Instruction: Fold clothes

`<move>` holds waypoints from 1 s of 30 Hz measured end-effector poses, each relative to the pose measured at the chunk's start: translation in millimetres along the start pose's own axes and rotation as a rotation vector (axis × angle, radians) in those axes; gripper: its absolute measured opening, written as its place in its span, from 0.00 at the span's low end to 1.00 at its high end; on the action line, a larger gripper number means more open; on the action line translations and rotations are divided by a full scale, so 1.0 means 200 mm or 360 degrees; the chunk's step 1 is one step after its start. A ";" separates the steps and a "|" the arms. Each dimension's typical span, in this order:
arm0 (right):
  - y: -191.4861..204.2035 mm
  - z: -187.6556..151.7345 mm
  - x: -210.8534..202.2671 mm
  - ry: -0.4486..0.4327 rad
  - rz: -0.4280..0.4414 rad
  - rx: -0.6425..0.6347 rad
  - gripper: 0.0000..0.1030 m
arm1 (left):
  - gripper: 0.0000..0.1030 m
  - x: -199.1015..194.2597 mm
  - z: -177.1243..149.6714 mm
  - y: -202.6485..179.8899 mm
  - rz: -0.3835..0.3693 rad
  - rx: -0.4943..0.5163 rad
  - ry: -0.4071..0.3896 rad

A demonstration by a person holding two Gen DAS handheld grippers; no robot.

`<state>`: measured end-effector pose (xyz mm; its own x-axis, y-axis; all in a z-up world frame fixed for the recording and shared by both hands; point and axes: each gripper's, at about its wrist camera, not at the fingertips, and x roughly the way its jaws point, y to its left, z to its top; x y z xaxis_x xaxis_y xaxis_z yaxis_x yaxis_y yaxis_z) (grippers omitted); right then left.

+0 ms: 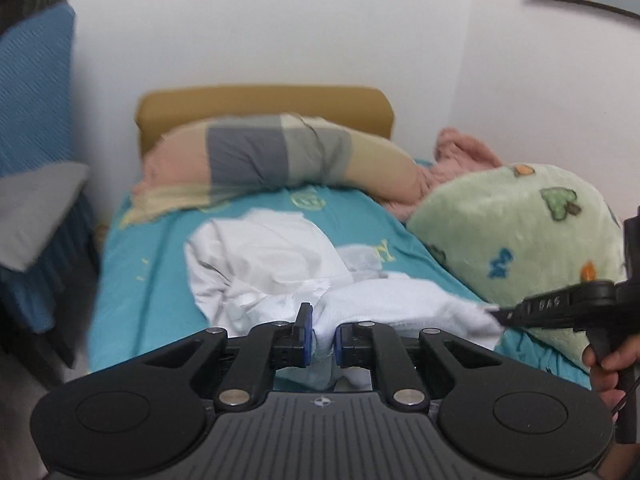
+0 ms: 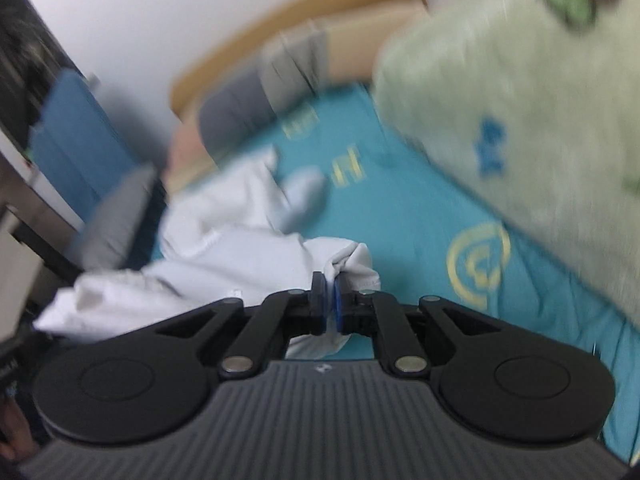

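Note:
A white garment (image 1: 272, 264) lies crumpled on the teal bed sheet (image 1: 132, 280). My left gripper (image 1: 323, 330) is shut on a bunch of the garment's near edge. My right gripper (image 2: 329, 298) is shut on another bunched edge of the white garment (image 2: 224, 252). In the left wrist view the right gripper (image 1: 500, 314) shows at the right, its tips pinching the garment's right corner, held by a hand (image 1: 608, 364). The right wrist view is blurred by motion.
A striped pillow (image 1: 276, 156) lies at the head of the bed against a tan headboard (image 1: 264, 100). A green fleece blanket (image 1: 520, 236) is heaped at the right, a pink cloth (image 1: 464, 148) behind it. A chair with blue cloth (image 1: 36, 92) stands at the left.

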<state>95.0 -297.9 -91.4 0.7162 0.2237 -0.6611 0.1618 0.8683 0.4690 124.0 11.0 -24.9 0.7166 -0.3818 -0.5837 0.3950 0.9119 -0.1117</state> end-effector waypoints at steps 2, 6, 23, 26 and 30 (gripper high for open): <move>-0.02 -0.02 0.03 0.0072 -0.0062 0.0018 0.15 | 0.12 0.08 -0.02 0.05 -0.0041 -0.0054 0.0016; 0.00 -0.04 -0.07 -0.0021 -0.0105 -0.0001 0.71 | 0.15 0.20 -0.04 0.16 -0.0138 -0.0172 0.0008; 0.70 -0.27 0.02 -0.0314 -0.0058 -0.1041 0.69 | 0.18 0.25 -0.06 0.25 -0.0279 -0.0325 -0.0091; 0.66 -0.24 0.00 -0.0412 -0.0072 -0.0934 0.69 | 0.18 0.23 -0.06 0.24 -0.0282 -0.0314 -0.0108; 0.62 -0.17 -0.10 -0.0531 -0.0002 -0.0790 0.69 | 0.21 0.20 -0.06 0.19 -0.0288 -0.0218 -0.0114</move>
<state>77.5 -180.1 -39.4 0.9037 0.1414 -0.4041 -0.1165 0.9895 0.0856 160.6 33.1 -62.6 0.6822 -0.5462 -0.4861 0.4427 0.8376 -0.3200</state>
